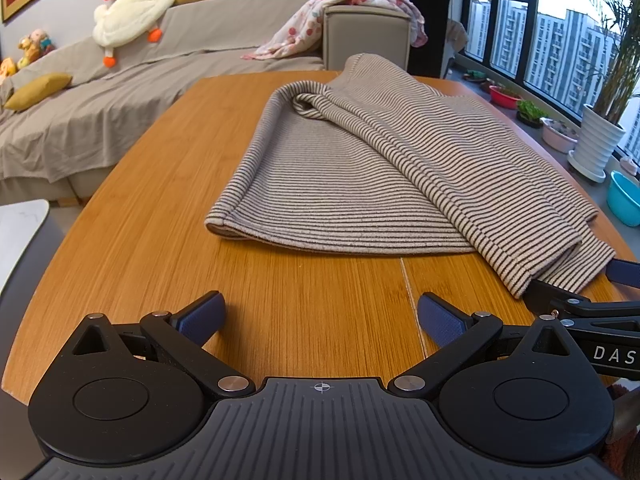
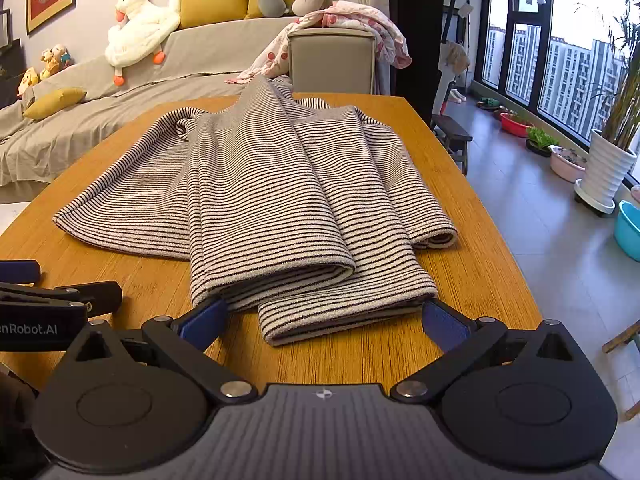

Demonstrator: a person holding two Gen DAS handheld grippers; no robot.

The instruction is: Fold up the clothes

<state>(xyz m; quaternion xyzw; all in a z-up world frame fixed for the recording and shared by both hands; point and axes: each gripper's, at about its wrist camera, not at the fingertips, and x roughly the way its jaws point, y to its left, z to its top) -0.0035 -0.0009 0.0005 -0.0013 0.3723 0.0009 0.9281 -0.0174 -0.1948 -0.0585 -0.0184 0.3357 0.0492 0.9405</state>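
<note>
**Striped garment partly folded, both tongs spread wide**

A beige knit garment with thin dark stripes (image 2: 280, 200) lies on the orange-brown wooden table (image 1: 160, 220), its layers folded lengthwise. Its near hem sits between the right gripper (image 2: 324, 322)'s blue-padded fingers, which stand apart and clamp nothing. The left gripper (image 1: 320, 318), likewise spread, hovers over bare wood beside the cloth's left corner.

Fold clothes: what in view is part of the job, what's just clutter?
Job:
- striped knit garment
- wooden table
- left gripper, open
- right gripper, open

Clutter:
- white plush goose
- pink patterned blanket
- yellow cushion
- white ribbed plant pot
</note>
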